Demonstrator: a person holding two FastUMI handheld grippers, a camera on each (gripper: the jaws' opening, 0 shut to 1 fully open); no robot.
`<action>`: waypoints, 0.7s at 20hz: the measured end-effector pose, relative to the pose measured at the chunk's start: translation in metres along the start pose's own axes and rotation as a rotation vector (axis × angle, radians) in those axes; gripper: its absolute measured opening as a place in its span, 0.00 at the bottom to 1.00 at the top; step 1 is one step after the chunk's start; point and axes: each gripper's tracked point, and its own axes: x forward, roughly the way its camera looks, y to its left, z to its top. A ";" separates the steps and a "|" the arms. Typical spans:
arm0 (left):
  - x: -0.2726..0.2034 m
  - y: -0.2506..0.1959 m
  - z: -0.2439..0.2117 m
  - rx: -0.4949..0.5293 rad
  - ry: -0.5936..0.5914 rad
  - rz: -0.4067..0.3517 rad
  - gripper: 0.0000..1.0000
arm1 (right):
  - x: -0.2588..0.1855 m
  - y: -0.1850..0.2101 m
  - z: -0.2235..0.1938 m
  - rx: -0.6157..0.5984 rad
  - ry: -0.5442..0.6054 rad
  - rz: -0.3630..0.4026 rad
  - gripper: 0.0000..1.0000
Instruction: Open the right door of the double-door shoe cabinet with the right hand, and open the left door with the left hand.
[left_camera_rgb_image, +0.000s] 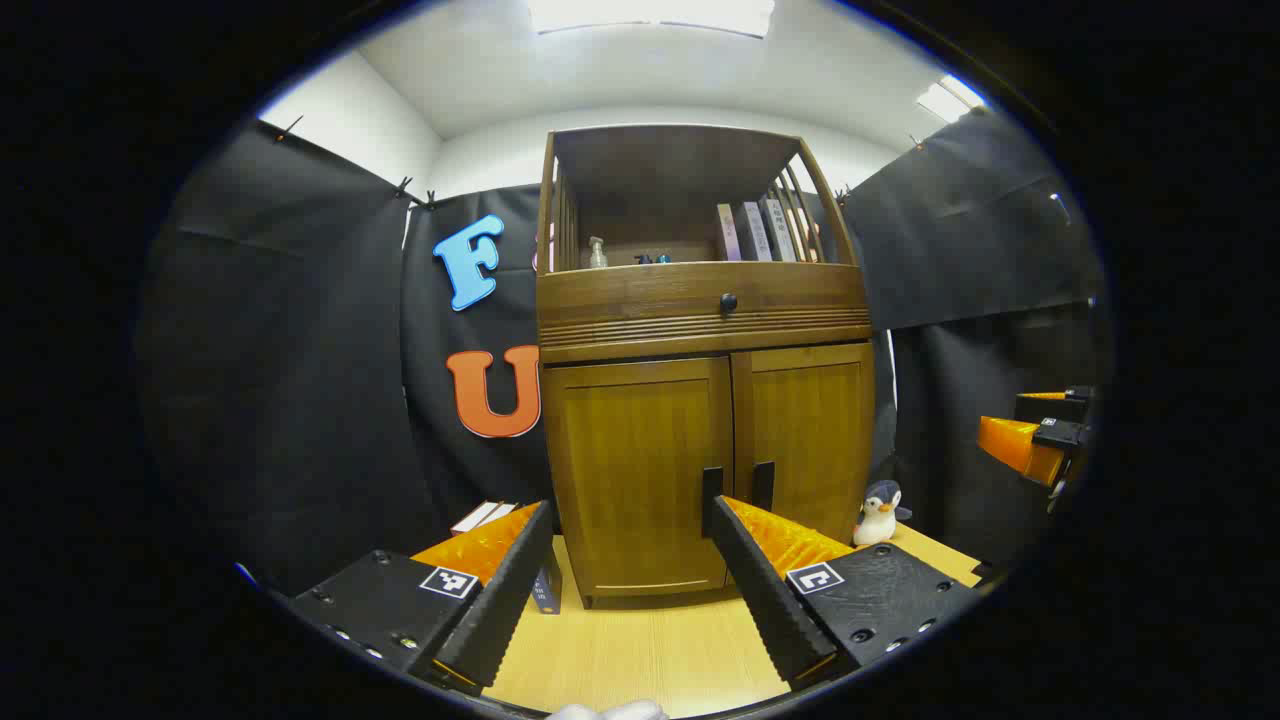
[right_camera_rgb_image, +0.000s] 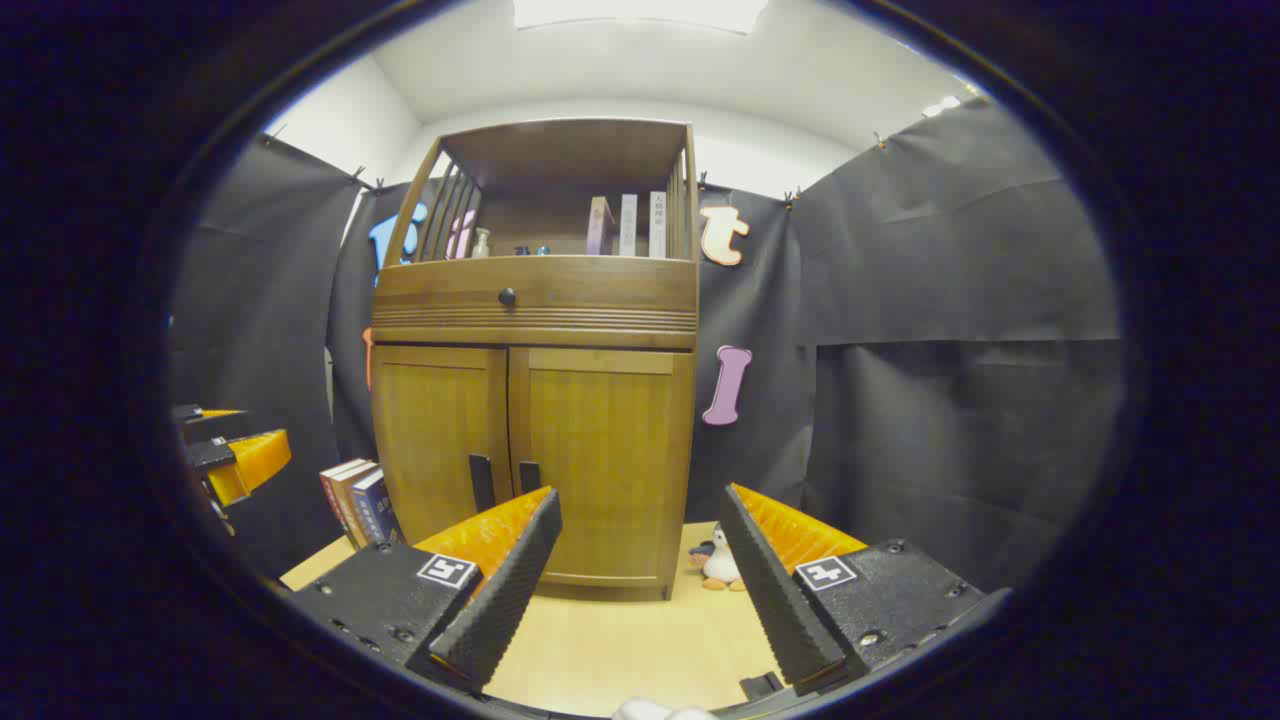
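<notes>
The shoe cabinet (left_camera_rgb_image: 700, 400) stands on the table (left_camera_rgb_image: 640, 650), both doors shut, appearing stiff, hinged wood best taken by the dark handles (right_camera_rgb_image: 500, 480) at the centre seam, while the left gripper (left_camera_rgb_image: 630, 560) and right gripper (right_camera_rgb_image: 640, 550) hold fingers spread, empty.

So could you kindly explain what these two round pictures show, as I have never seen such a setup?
A person holds a pair of tongs in each hand, and each pair carries a camera looking along its fingers. In the left gripper view the left tongs are open; in the right gripper view the right tongs are open too. Neither holds anything. Ahead on the table stands a wooden cabinet, its left door and right door closed. A toy penguin sits to its right and books to its left.
</notes>
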 end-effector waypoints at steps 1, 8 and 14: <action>0.001 -0.001 -0.002 -0.006 0.003 -0.001 0.96 | 0.001 -0.001 0.002 -0.007 -0.007 -0.002 1.00; 0.004 0.001 -0.003 -0.012 0.007 0.007 0.96 | 0.002 0.004 0.005 -0.015 -0.011 0.009 1.00; 0.002 0.004 -0.004 -0.018 0.010 0.013 0.96 | 0.005 0.008 0.000 -0.022 -0.006 0.009 1.00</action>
